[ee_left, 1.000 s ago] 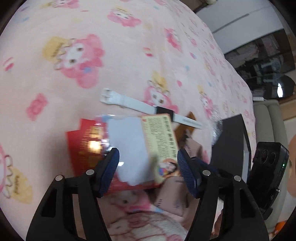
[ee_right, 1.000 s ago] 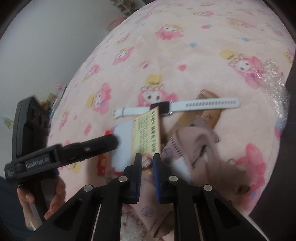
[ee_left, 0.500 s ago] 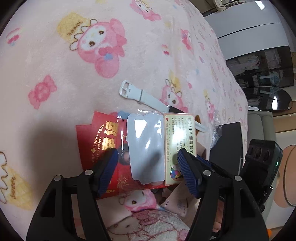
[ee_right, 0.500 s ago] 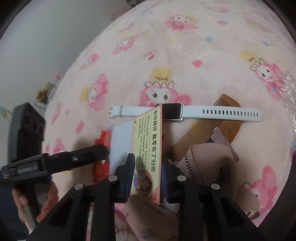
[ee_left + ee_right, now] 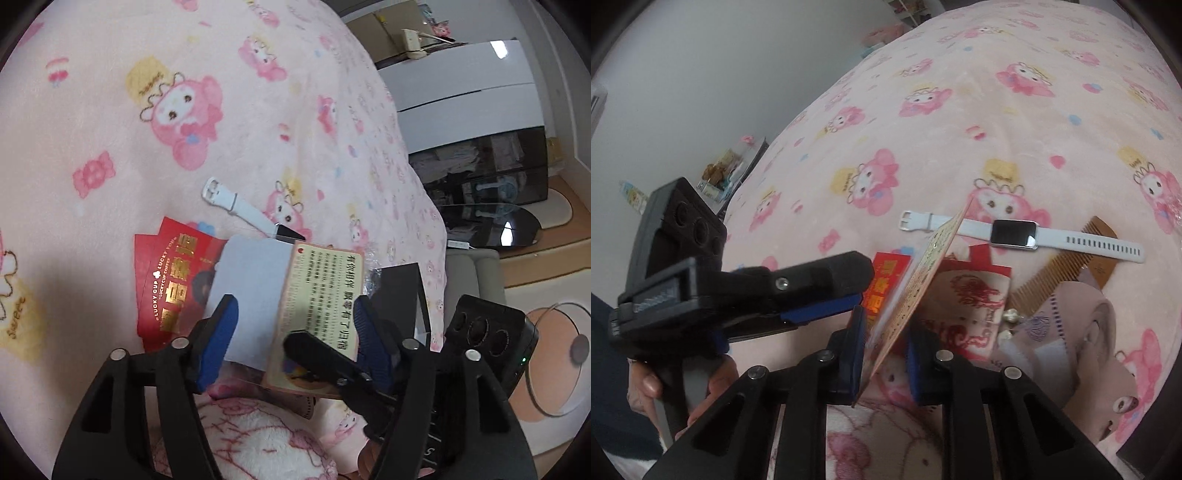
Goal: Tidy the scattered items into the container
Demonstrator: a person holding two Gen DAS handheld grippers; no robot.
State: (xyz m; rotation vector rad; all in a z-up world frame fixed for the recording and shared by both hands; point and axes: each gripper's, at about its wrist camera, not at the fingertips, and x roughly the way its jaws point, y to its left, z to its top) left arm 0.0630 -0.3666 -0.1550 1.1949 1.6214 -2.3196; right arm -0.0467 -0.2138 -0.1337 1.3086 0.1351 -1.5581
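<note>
A printed yellow card in a clear sleeve (image 5: 317, 291) hangs just above the pink blanket (image 5: 184, 166). In the right wrist view the card (image 5: 923, 284) slants between the closing jaws of my right gripper (image 5: 886, 347). Its near edge leans on the left pad, with a gap to the other pad. My left gripper (image 5: 293, 341) stands open, its blue pads flanking the card's two sides. One black right finger (image 5: 321, 354) lies over the card's lower end. Red envelopes (image 5: 166, 288) lie under the card. A black box (image 5: 402, 291) shows only a corner at the right.
On the blanket lie a white smartwatch (image 5: 1014, 233), a wooden comb (image 5: 1071, 269), a cream envelope with red print (image 5: 967, 306) and a beige mask (image 5: 1082, 325). A pink-and-white plush item (image 5: 886, 443) sits just below both grippers. A hand (image 5: 713, 376) holds the left gripper.
My right jaws, shut on the card a second ago, have parted, and the card now slants loosely between them. Both grippers have drawn back a little, uncovering the envelopes.
</note>
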